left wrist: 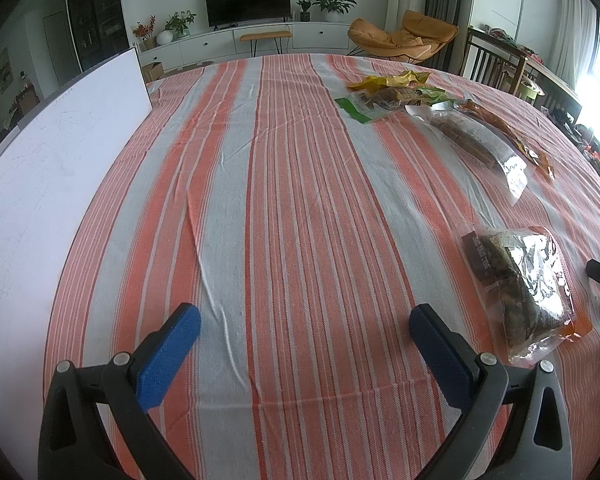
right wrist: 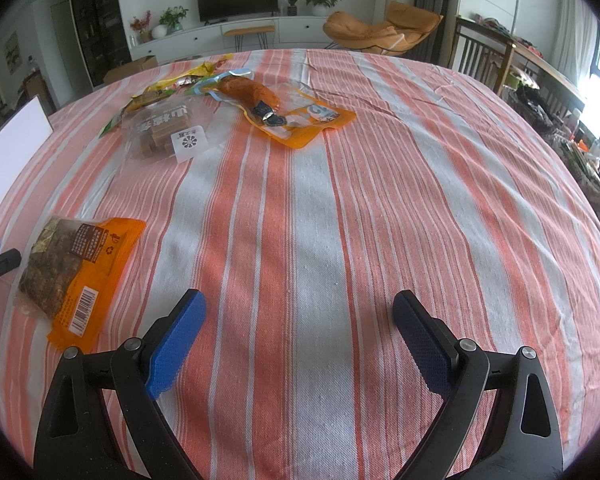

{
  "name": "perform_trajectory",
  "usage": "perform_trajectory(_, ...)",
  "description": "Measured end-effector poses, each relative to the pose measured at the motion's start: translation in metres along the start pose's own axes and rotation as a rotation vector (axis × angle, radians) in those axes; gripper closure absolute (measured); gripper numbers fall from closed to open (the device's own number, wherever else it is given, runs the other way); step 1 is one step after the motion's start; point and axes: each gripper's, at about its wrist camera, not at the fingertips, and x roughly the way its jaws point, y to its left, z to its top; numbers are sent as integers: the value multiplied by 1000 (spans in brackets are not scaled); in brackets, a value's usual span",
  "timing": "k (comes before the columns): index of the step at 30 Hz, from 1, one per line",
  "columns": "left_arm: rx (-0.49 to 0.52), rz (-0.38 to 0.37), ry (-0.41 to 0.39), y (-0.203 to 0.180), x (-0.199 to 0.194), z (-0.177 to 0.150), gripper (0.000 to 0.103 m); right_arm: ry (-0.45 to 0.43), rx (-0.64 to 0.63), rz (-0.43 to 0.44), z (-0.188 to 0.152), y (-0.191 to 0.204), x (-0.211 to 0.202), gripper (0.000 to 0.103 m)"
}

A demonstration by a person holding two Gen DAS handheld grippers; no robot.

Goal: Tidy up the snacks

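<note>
Status: both grippers idle, nothing gripped. Left gripper (left wrist: 304, 322) jaws spread wide over bare striped cloth (left wrist: 280, 200) on the bench. Right gripper (right wrist: 300, 308) jaws equally wide, also empty.

Snacks sit in 2 groups. Nearest one, an orange-edged pouch of dark pieces (right wrist: 76, 268), lies flat between the 2 grippers, just beside each, so either can take it. Far cluster: clear pack of brown blocks (right wrist: 166, 136), orange pouch with a sausage-like piece (right wrist: 284, 114), green and yellow wrappers (left wrist: 384, 94) partly overlapping.

White board (left wrist: 40, 184) lies on the left part of the bench; likely the sorting target, though I cannot confirm that.

Judgement: sorting barely begun. Flat pouches need a low edge pinch; film may slip.
</note>
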Motion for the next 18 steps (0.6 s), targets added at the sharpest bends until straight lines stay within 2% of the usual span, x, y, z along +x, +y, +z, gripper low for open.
perform_trajectory(6, 9, -3, 5, 0, 0, 0, 0, 0, 0, 0, 0, 0, 0, 7)
perform_trajectory(8, 46, -25, 57, 1, 0, 3, 0, 1, 0, -1, 0, 1, 1, 7)
perform_trajectory(10, 47, -16, 73, 11, -4, -1, 0, 1, 0, 2, 0, 0, 1, 6)
perform_trajectory(15, -2, 0, 30, 36, -12, -16, 0, 3, -3, 8, -2, 7, 0, 6)
perform_trajectory(18, -24, 6, 4, 39, -12, -17, 0, 9, -95, 63, -5, 42, -2, 8)
